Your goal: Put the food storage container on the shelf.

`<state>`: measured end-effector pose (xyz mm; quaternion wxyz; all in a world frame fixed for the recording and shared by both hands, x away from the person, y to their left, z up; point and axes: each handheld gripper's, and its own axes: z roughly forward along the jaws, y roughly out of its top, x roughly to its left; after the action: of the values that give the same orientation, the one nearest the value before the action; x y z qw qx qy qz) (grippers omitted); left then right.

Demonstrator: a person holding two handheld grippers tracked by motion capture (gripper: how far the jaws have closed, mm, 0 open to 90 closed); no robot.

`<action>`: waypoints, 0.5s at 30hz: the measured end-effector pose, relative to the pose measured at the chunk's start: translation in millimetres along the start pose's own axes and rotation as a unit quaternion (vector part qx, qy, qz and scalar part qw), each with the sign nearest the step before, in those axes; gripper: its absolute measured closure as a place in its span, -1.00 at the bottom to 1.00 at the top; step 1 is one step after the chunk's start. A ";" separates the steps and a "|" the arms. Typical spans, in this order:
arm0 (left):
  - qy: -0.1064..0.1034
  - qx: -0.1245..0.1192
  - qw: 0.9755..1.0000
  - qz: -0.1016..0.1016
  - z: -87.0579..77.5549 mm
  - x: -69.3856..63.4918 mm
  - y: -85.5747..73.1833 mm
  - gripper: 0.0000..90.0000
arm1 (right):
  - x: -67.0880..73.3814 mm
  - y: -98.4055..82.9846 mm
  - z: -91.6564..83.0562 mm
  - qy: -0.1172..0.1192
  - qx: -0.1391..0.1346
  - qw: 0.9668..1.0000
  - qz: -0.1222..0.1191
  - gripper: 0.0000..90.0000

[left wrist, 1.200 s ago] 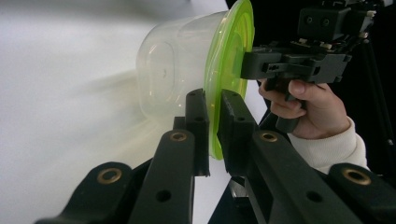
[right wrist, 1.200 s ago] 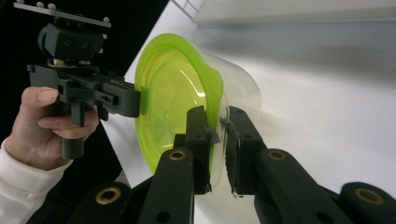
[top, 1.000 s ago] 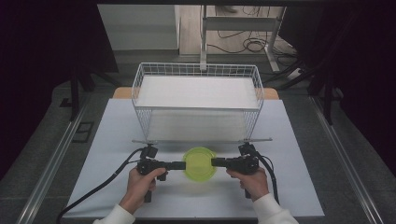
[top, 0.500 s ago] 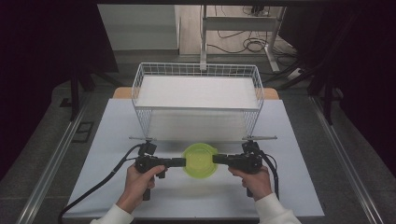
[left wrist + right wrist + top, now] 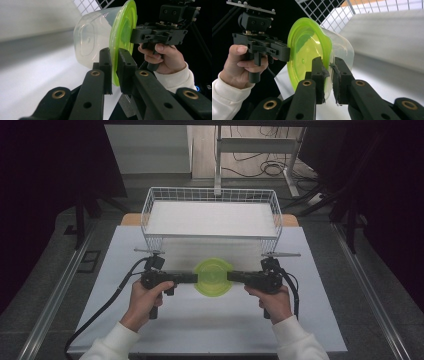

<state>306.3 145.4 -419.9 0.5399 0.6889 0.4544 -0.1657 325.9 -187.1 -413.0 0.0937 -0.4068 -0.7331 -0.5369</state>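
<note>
Both hand-held grippers pinch a lidded tub above the bench
Left hand-held gripper (image 5: 192, 278) and right hand-held gripper (image 5: 231, 276) clamp opposite rims of the green-lidded clear tub (image 5: 213, 277), just before the wire basket (image 5: 150, 220)

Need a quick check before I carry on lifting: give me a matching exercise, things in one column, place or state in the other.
Things:
1. green lid
2. wire basket
3. left gripper
4. clear container

Places or states:
A. at the far side of the table
B. shut on the lid's left rim
C. hangs under the lid
D. clamped between both grippers

Pairs: 1-D, 2-A, 3-B, 4-C
</note>
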 end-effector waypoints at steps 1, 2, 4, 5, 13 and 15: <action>0.001 -0.001 1.000 0.002 -1.2 -0.9 2.6 0.85 | 1.2 3.9 0.1 0.000 -0.001 1.000 -0.003 0.77; 0.001 -0.003 1.000 0.003 -2.4 -1.8 5.0 0.85 | 2.5 9.3 0.7 0.000 -0.003 1.000 -0.006 0.77; 0.001 -0.006 1.000 0.004 -5.5 -3.2 11.3 0.85 | 3.4 13.7 1.2 0.002 -0.006 1.000 -0.007 0.77; 0.001 -0.006 1.000 0.004 -5.5 -3.2 11.3 0.85 | 3.4 13.7 1.2 0.002 -0.006 1.000 -0.007 0.77; -0.001 -0.006 1.000 0.009 -9.2 -4.2 23.6 0.85 | 6.0 24.1 2.0 0.003 -0.014 1.000 -0.005 0.77; -0.002 -0.006 1.000 0.011 -9.2 -5.9 27.6 0.85 | 6.6 27.5 0.2 0.003 -0.017 1.000 -0.008 0.77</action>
<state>323.0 150.9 -396.0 0.5468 0.6905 0.4463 -0.1582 340.9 -181.1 -389.7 0.0843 -0.4014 -0.7265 -0.5513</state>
